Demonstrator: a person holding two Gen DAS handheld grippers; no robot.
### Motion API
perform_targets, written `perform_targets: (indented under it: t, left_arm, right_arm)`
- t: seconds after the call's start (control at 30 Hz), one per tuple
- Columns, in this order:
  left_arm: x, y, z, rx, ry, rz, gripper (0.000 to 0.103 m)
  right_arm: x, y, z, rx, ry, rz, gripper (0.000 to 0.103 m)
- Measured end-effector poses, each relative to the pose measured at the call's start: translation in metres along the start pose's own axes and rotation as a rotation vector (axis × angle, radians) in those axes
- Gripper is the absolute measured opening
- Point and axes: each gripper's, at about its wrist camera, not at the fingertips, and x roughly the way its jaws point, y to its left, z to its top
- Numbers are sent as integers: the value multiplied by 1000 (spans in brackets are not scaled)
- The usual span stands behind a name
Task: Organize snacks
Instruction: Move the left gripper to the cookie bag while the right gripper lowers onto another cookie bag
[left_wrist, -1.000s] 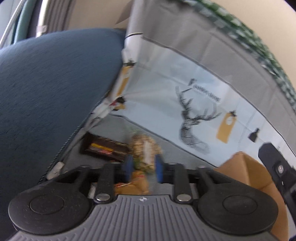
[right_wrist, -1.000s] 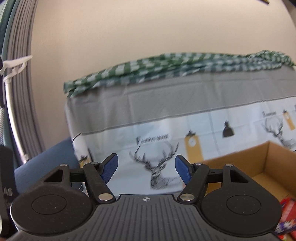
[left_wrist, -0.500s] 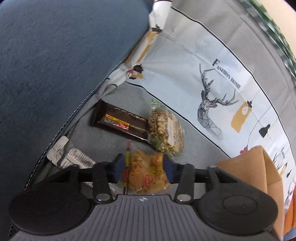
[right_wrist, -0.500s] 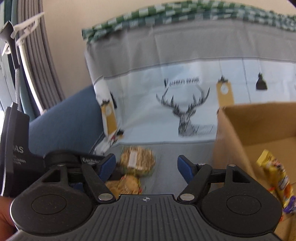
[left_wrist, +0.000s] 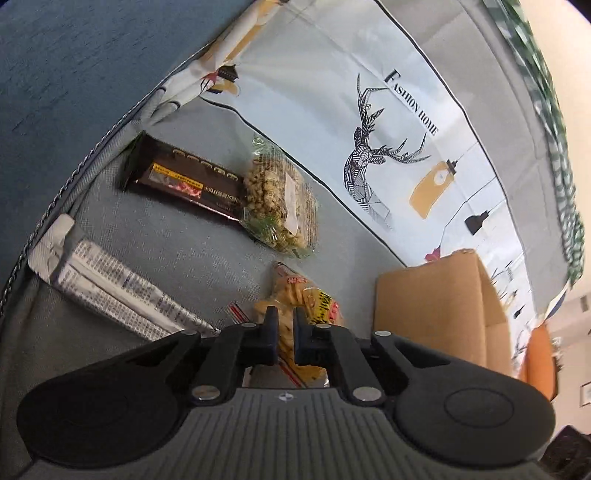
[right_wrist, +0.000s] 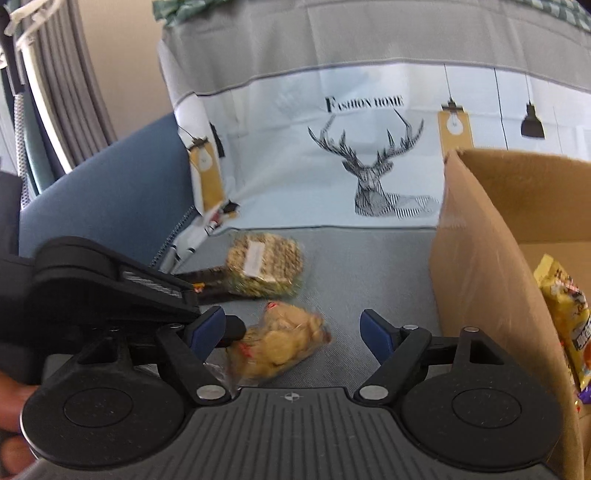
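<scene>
In the left wrist view we see our left gripper (left_wrist: 285, 325) drawn narrow, its two black fingers (left_wrist: 271, 325) pinched on the yellow snack bag (left_wrist: 314, 306), which lies on the grey sofa cover (left_wrist: 184, 254) just beyond them. At ten o'clock from that bag lies a dark chocolate bar (left_wrist: 181, 181), with a clear pack of puffed-grain cakes (left_wrist: 277, 199) overlapping its right end. A silver foil packet (left_wrist: 110, 288) lies at nine o'clock, and a cardboard box (left_wrist: 436, 314) stands at three o'clock. In the right wrist view, our right gripper (right_wrist: 291, 328) hangs wide with nothing between its blue-padded fingers (right_wrist: 207, 326). The yellow snack bag (right_wrist: 284, 343) sits between them, the left gripper (right_wrist: 229, 332) meeting it from nine o'clock. The grain cakes (right_wrist: 264, 264) lie at twelve o'clock, and the cardboard box (right_wrist: 476, 258) at three o'clock holds another yellow packet (right_wrist: 565, 314).
</scene>
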Motion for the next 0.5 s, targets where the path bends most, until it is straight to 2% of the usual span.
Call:
perform_targets:
  t: [0.13,0.23,0.3,0.5]
  left_arm:
    - [-10,4,4,-29,-84,41,18]
    - [-18,9,6,-65,-143,26,19]
    - [-23,12,10,-80,-178,13,27]
    - [-30,8,16,-55,-256,32,32]
  right_arm:
    - [3,2,-2,-25,9,4,87]
    - [6,5,-5,-45,19,21,89]
    - [9,7,-5,-62,22,38,91]
    - [27,16,-8,-99,7,57,94]
